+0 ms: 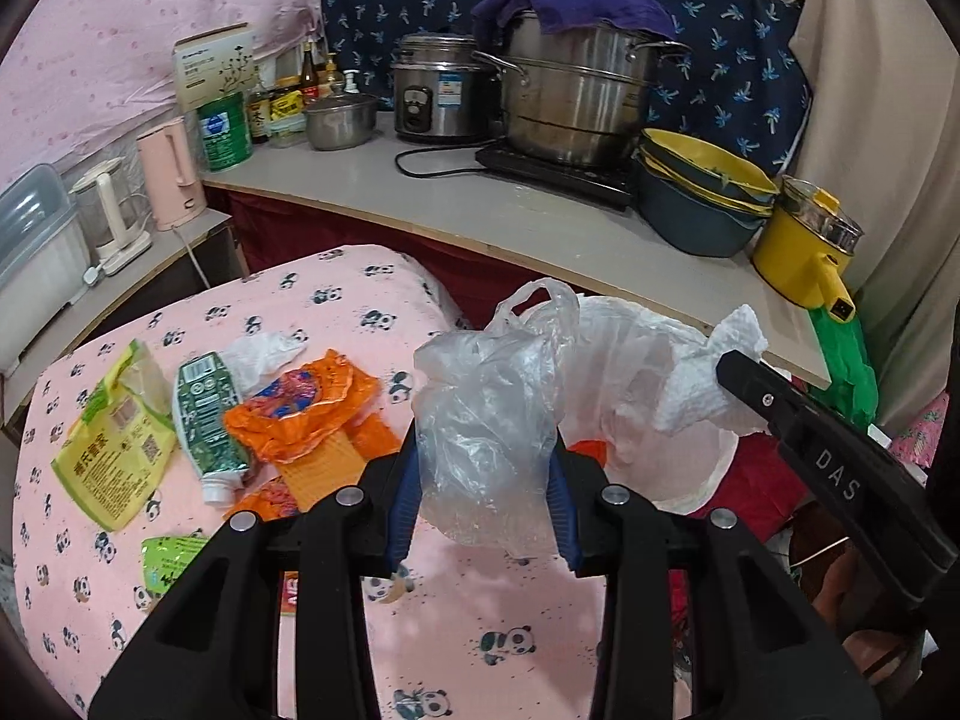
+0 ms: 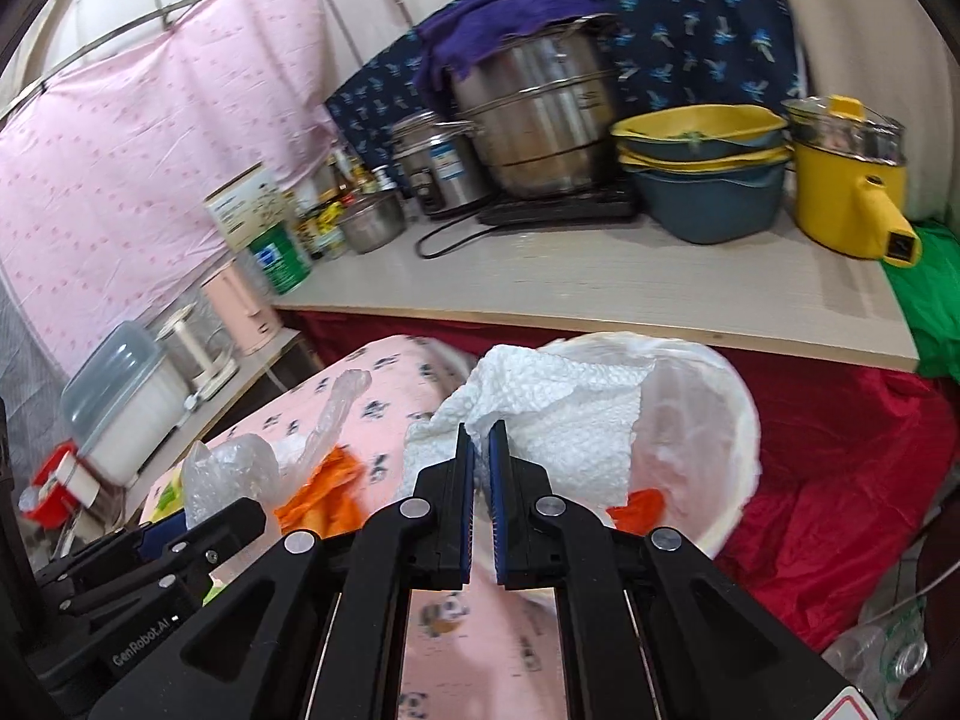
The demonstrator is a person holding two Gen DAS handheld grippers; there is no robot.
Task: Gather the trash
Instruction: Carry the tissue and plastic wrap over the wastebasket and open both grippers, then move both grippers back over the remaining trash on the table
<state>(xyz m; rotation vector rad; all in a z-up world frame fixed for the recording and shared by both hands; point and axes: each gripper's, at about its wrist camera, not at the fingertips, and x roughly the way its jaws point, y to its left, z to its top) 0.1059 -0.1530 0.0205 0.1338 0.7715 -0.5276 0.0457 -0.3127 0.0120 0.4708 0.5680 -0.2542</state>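
Trash is already in both grippers, and the lined bin (image 2: 729, 420) sits just ahead and right of them, beyond the panda-print table (image 1: 492, 618). Nearer the bin, the right gripper (image 2: 481, 450) is pinched almost closed on a soft, dimpled paper towel (image 2: 558, 414). Partly closed, the left gripper (image 1: 483, 498) squeezes a crinkly clear plastic bag (image 1: 486, 420) (thin, shapeless).

Crinkled clear plastic bag (image 1: 486, 420): thin, glossy film. White paper towel (image 2: 558, 420): embossed, matt. Behind it, big steel pot (image 1: 576, 96): brushed metal. Pink panda bedcover (image 1: 372, 618): soft matt cloth.
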